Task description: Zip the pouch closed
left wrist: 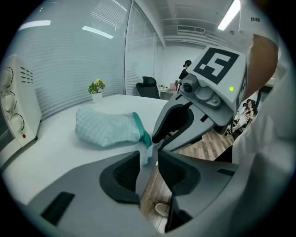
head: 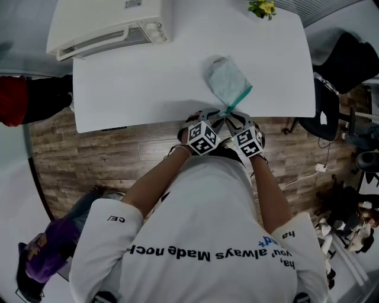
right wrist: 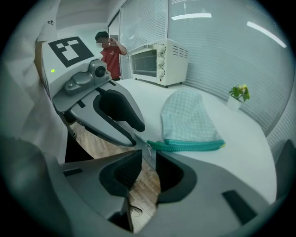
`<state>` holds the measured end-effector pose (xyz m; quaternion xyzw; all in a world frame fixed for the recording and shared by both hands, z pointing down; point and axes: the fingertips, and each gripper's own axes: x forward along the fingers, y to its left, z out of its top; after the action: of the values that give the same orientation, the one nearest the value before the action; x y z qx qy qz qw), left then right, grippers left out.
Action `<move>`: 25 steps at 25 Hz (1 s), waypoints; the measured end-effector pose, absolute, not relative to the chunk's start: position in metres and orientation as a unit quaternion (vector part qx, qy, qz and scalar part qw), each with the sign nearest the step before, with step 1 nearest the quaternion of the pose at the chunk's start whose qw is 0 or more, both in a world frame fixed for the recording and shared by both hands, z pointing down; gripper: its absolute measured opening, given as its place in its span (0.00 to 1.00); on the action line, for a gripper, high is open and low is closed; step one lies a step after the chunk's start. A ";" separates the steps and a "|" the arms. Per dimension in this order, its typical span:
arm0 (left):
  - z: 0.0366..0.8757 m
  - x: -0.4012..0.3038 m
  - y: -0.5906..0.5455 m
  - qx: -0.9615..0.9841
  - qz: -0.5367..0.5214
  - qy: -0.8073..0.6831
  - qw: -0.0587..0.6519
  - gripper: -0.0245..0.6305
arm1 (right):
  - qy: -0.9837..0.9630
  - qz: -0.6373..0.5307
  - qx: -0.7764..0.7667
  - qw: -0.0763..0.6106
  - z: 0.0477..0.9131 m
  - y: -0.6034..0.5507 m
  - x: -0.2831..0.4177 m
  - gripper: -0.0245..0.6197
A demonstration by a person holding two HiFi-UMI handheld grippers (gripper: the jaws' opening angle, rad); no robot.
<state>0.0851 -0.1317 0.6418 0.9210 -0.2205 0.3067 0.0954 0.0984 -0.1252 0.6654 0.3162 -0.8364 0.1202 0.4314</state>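
pouch: pale green check fabric with a teal zip along one edge. it lies flat on the desk, by the desk's near edge and toward its right end, with the zip edge turned to that near edge. in the right gripper view the zip reads as a single joined band. its end reaches the desk's rim, where a small pale tab hangs just off it.

left gripper: at the desk's near edge, angled down at the zip's end. its jaws stand apart and the pads press on nothing. in the left gripper view the tab sits at the mouth of the gap, unpinched.

right gripper: just beside the left one at the same desk edge, tips nearly meeting it. its jaws stand apart. in the right gripper view the zip's end lies just ahead of the gap, and only floor shows between the pads.

oven: white, on the desk's far left corner.

plant: small, yellow blooms, at the desk's far edge toward its right end.

chair: dark, off the desk's right end.

person: red top, standing off the desk's left side.

floor: wood planks, below the desk's near edge.
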 end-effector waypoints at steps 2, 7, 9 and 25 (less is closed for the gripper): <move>0.644 0.086 -0.133 0.920 0.312 -0.219 0.092 0.23 | -0.836 0.120 0.315 0.433 0.666 -0.127 0.098 0.20; 0.646 0.086 -0.135 0.917 0.324 -0.217 0.086 0.16 | -0.838 0.114 0.307 0.437 0.665 -0.125 0.094 0.15; 0.645 0.086 -0.135 0.917 0.324 -0.215 0.088 0.11 | -0.838 0.112 0.305 0.438 0.664 -0.123 0.092 0.12; 0.640 0.084 -0.128 0.913 0.330 -0.212 0.111 0.08 | -0.838 0.118 0.325 0.422 0.660 -0.127 0.096 0.05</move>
<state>0.0838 -0.1282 0.6397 0.9131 -0.2124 0.3298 0.1113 0.0962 -0.1273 0.6602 0.3251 -0.8381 0.1184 0.4217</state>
